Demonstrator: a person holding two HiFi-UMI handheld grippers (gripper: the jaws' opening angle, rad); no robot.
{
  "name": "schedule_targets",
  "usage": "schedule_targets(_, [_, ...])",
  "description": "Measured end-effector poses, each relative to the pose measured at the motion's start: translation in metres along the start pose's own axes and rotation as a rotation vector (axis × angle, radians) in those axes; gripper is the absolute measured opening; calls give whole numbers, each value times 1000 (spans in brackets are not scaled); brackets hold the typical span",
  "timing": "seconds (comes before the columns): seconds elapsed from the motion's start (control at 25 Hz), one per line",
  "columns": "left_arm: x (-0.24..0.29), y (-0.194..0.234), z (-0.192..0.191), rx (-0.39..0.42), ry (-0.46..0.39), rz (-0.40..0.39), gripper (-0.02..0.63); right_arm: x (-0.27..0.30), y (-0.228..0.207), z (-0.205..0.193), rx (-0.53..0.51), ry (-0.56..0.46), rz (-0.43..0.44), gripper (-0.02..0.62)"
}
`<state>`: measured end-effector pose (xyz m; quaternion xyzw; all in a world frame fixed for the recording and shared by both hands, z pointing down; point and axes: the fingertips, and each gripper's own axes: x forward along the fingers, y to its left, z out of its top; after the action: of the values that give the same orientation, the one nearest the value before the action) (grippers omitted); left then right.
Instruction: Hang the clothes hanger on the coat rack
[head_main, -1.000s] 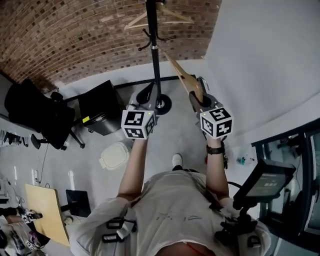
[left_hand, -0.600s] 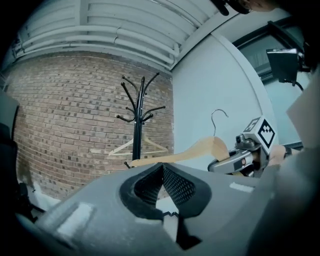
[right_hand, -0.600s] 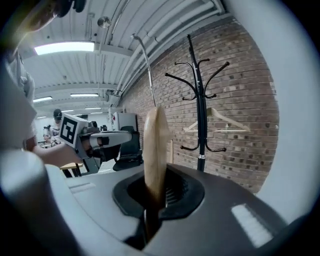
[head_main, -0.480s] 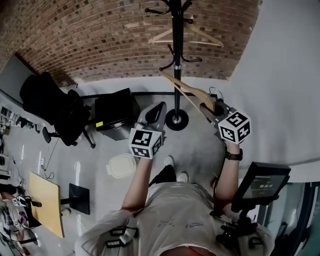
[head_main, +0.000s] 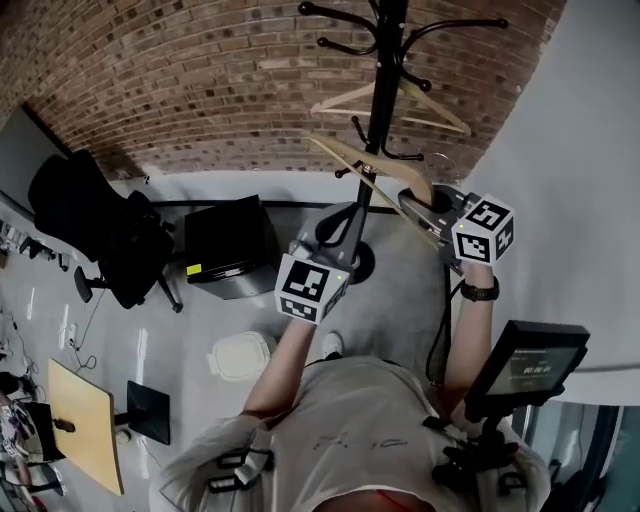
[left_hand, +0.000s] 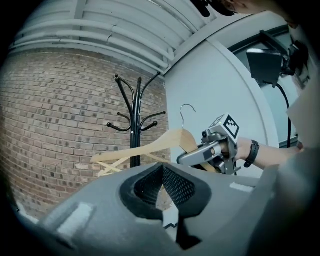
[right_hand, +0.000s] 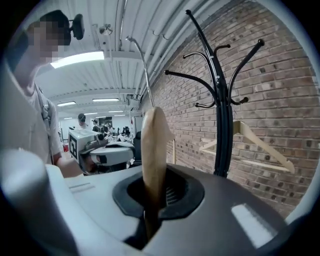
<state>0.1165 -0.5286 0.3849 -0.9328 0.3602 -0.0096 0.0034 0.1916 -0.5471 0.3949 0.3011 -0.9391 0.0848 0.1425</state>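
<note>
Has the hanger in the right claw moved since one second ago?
Yes. The held hanger has moved left toward the coat rack, and now overlaps it in head view.

Coat rack (head_main: 384, 120): one; hanger (head_main: 352, 160) (head_main: 440, 114): two; tongs (head_main: 343, 218) (head_main: 413, 204): two.

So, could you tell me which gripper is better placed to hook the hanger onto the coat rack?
Right. The right gripper is shut on the wooden hanger, its hook up near the coat rack; the left gripper holds nothing.

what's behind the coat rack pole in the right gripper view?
A brick wall and a wooden hanger hung on the coat rack. The pole covers the hanger's middle, so its hook is not visible.
</note>
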Motion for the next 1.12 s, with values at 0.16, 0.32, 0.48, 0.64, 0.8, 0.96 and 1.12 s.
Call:
schedule_targets(0.16, [10,23,-2,-16,-27,10,-1,15,-25,19,-87,85,54,6])
schedule_targets(0.32, [28,27,2,-32,-60,-5,-1,15,-54,33,-89,108,104,6])
schedule_targets(0.48, [45,33,6,-19,-49,3,0,24,-77,54,-12,37,207,6])
schedule_targets(0.64, [61,34,7,-29,-48,18,0,36,-97,56,69,7,306,6])
schedule_targets(0.8, [59,37,-2,-32,-24,53,0,49,-102,53,107,-10,357,6])
schedule_targets(0.96, [57,45,-3,-17,-34,101,0,62,-104,47,152,-19,394,6])
schedule_targets(1.12, [59,46,-5,-22,-29,120,0,70,-107,32,149,12,381,6])
